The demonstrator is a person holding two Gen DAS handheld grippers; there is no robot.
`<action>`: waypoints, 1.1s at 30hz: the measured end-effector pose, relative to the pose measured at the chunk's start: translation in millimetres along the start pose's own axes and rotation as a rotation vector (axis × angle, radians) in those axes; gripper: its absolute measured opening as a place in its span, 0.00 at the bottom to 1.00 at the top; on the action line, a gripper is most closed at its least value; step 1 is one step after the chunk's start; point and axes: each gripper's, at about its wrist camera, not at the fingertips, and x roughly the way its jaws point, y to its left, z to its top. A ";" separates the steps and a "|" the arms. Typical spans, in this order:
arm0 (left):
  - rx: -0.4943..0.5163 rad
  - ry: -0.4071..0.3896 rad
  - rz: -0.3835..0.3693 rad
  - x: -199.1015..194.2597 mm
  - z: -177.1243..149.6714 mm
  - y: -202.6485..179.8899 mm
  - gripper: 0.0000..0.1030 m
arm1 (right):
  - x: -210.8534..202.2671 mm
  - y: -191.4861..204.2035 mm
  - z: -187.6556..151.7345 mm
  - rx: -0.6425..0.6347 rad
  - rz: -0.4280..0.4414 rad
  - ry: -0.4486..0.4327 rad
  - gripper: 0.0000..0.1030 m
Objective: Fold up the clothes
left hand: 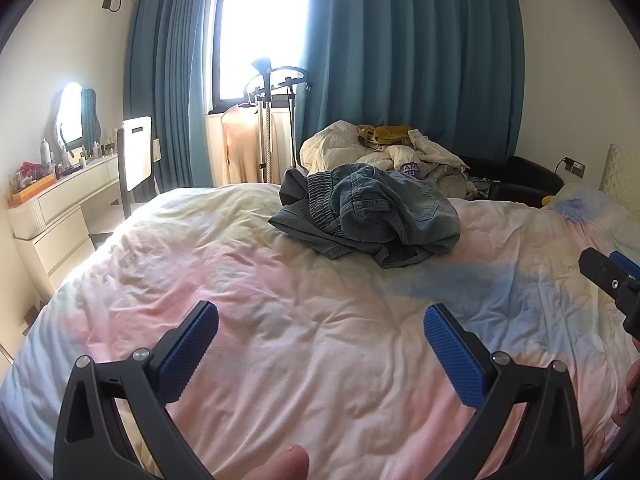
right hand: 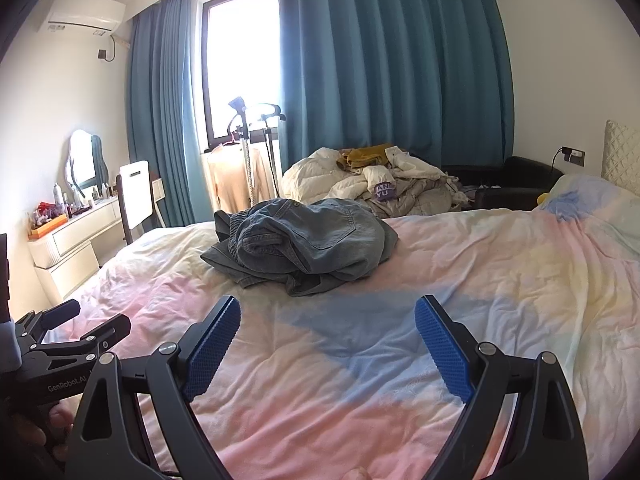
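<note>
A crumpled heap of blue denim clothing (left hand: 368,216) (right hand: 308,240) lies on the bed's pastel quilt (left hand: 304,344) (right hand: 460,280), well ahead of both grippers. My left gripper (left hand: 320,316) hovers open over the pink part of the quilt, nothing between its blue pads. My right gripper (right hand: 327,308) is also open and empty, closer to the denim heap. Each gripper shows at the edge of the other's view: the right gripper (left hand: 612,280) at the right, the left gripper (right hand: 86,320) at the lower left.
A pile of pale bedding and clothes (left hand: 384,152) (right hand: 376,180) sits beyond the bed under blue curtains (right hand: 396,60). A garment steamer stand with a beige top (left hand: 256,136) is by the window. A dressing table (left hand: 60,200) and chair (left hand: 138,156) stand left.
</note>
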 end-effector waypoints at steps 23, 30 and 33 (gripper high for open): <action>-0.072 -0.027 -0.013 10.5 59.3 -4.4 1.00 | 0.3 -19.1 3.1 0.060 0.008 -0.064 0.88; -0.047 -0.063 0.006 44.5 96.3 -20.5 1.00 | 23.7 -26.0 0.6 0.046 -0.021 -0.046 0.89; -0.064 -0.061 -0.011 60.9 96.3 -19.6 1.00 | 32.2 -24.5 0.1 0.027 -0.038 -0.093 1.00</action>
